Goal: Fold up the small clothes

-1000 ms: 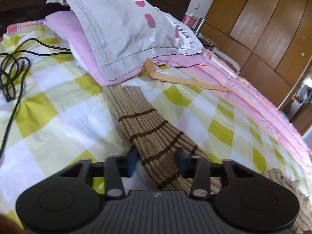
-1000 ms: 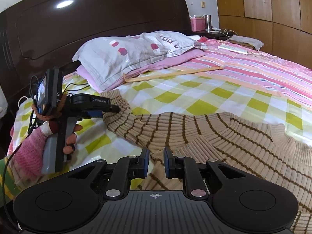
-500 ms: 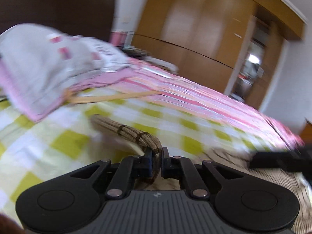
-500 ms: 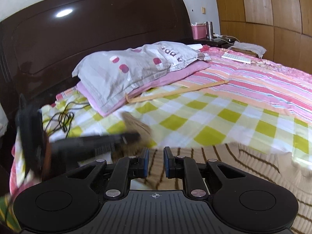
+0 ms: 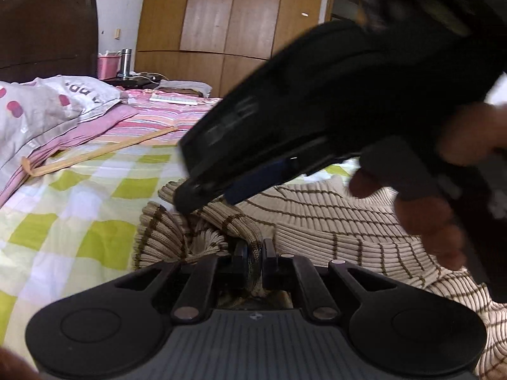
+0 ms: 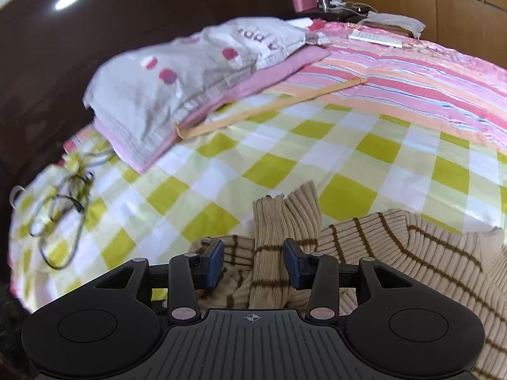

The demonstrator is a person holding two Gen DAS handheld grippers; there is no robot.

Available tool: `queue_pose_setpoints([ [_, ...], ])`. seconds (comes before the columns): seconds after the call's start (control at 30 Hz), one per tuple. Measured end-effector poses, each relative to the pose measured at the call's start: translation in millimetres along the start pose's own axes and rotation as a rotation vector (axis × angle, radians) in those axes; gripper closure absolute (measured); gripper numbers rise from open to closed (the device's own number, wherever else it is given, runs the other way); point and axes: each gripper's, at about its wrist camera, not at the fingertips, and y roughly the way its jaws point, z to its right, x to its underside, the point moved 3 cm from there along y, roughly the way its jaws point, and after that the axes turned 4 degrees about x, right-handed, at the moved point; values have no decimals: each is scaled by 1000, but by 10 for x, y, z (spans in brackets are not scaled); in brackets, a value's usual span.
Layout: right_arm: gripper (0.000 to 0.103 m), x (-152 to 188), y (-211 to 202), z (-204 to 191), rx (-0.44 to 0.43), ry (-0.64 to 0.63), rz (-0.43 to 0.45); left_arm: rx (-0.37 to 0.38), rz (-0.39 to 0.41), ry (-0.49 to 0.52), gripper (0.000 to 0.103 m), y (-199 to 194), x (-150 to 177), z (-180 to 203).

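Note:
A beige ribbed sweater with thin brown stripes [image 5: 332, 221] lies on the checked bedspread [image 5: 79, 221]. My left gripper [image 5: 254, 255] is shut on the sweater's sleeve, which is bunched and folded over onto the body. My right gripper [image 6: 253, 262] is open, its blue-padded fingers either side of the sleeve cuff [image 6: 285, 218]. In the left wrist view the right gripper [image 5: 202, 194] is a large dark blurred shape just above the folded sleeve, with the person's fingers [image 5: 424, 221] on its handle.
Grey and pink pillows [image 6: 190, 72] lie against the dark headboard [image 6: 142, 9]. A long wooden stick [image 6: 269, 107] lies by them. Black cables [image 6: 60, 209] lie at the left. A pink striped blanket [image 6: 427, 79] covers the far side, with a wardrobe [image 5: 221, 25] beyond.
My left gripper closed on the sleeve and carried it right, over the sweater body. My right gripper opened and moved over the sleeve cuff.

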Motion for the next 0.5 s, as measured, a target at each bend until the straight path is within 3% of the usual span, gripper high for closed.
queue_pose_setpoints([
  [0.07,63,5,89,-5,44,-4,-32,6,-3,7,89,6,7,25],
  [0.1,74,13,126,1,59,-3,-48,10,-4,10,89,3,13,37],
  [0.13,92,24,149,17,75,1,-56,11,-5,14,89,-3,14,51],
  [0.33,95,1,-122,274,91,81,15,11,23,34,85,-101,-8,82],
  [0.5,95,11,-603,574,112,166,133,25,94,26,58,-273,-66,118],
])
